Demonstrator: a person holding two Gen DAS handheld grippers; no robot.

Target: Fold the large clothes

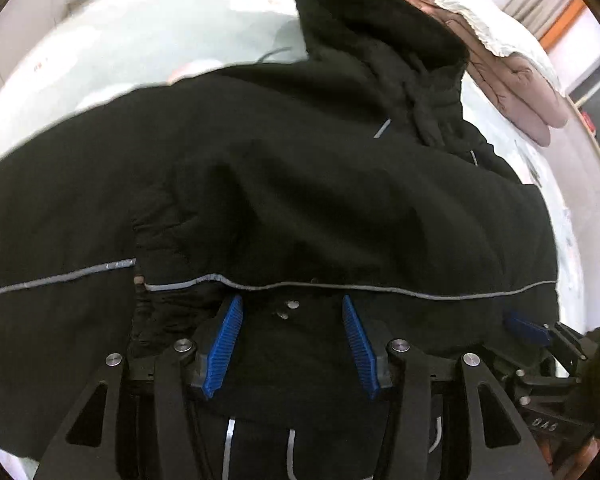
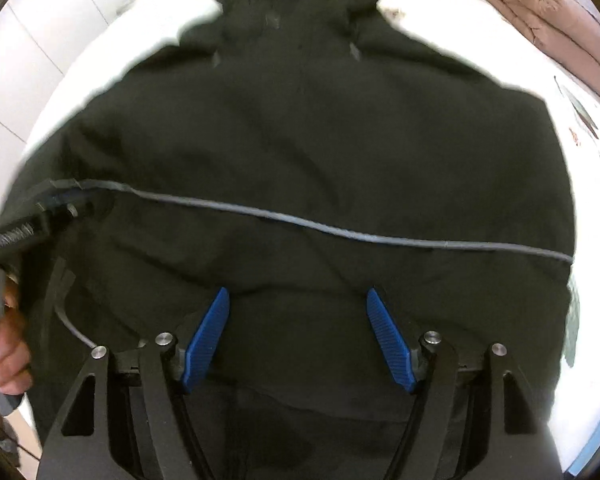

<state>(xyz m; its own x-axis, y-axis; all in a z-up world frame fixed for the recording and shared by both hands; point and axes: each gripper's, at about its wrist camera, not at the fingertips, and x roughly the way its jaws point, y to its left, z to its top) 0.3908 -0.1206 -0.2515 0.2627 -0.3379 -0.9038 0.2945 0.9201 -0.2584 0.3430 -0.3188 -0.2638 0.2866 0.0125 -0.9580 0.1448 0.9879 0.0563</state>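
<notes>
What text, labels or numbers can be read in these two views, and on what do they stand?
"DAS", roughly, embossed on the right gripper body at the left wrist view's lower right edge; last letter uncertain.
Black jacket: no readable label.
Pale bedsheet: small red marks, too blurred to read.

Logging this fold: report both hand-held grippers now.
Left hand-held gripper: open, above the black jacket, holding nothing.
Right hand-held gripper: open, holding nothing.

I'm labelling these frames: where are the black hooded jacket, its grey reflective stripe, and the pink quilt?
black hooded jacket (image 2: 300,132): right wrist view, back panel.
grey reflective stripe (image 2: 300,220): right wrist view, mid-length.
pink quilt (image 1: 516,80): left wrist view, folded edge.
</notes>
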